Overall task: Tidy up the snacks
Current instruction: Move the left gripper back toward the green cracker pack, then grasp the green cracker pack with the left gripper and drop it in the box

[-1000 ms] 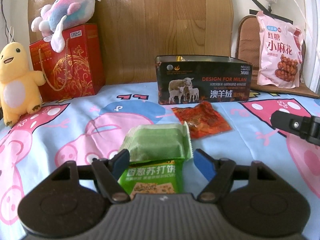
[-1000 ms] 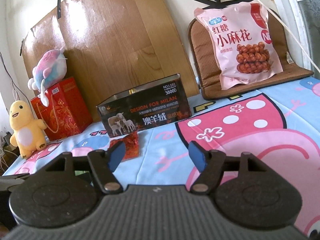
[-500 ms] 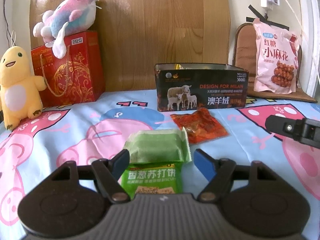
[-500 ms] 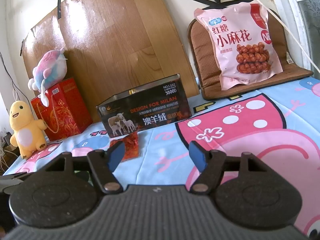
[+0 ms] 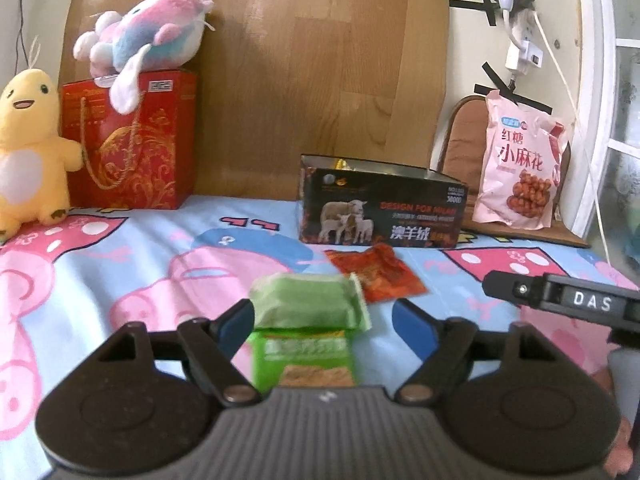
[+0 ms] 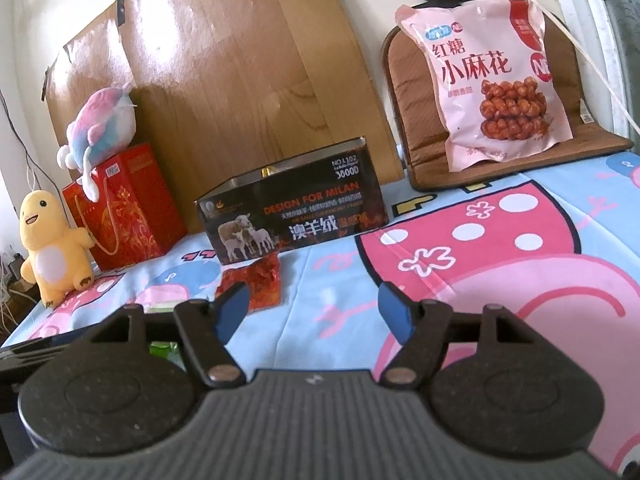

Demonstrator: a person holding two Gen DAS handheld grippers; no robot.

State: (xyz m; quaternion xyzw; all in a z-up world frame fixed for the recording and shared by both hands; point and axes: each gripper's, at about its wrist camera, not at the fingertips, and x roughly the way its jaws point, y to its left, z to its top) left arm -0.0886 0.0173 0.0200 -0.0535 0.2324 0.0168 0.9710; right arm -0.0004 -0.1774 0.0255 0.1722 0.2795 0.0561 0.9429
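A green cracker packet (image 5: pixel 308 320) lies on the cartoon bedsheet between the open fingers of my left gripper (image 5: pixel 324 320), which is not closed on it. A red snack packet (image 5: pixel 376 276) lies just beyond it, in front of an open black tin box (image 5: pixel 380 216). In the right wrist view the red packet (image 6: pixel 256 284) and the tin box (image 6: pixel 296 220) lie ahead to the left. My right gripper (image 6: pixel 316 312) is open and empty over the sheet. A large pink snack bag (image 6: pixel 484 92) leans on a brown cushion at the back right.
A red gift box (image 5: pixel 132 140) with a pink plush on top (image 5: pixel 144 40) and a yellow plush (image 5: pixel 28 152) stand at the back left. A wooden board (image 5: pixel 320 72) leans on the wall. The right gripper's body (image 5: pixel 560 300) shows at the right.
My left gripper has drawn back and tilted up a little, so the tin box and the pink bag look farther away. The right gripper has barely moved.
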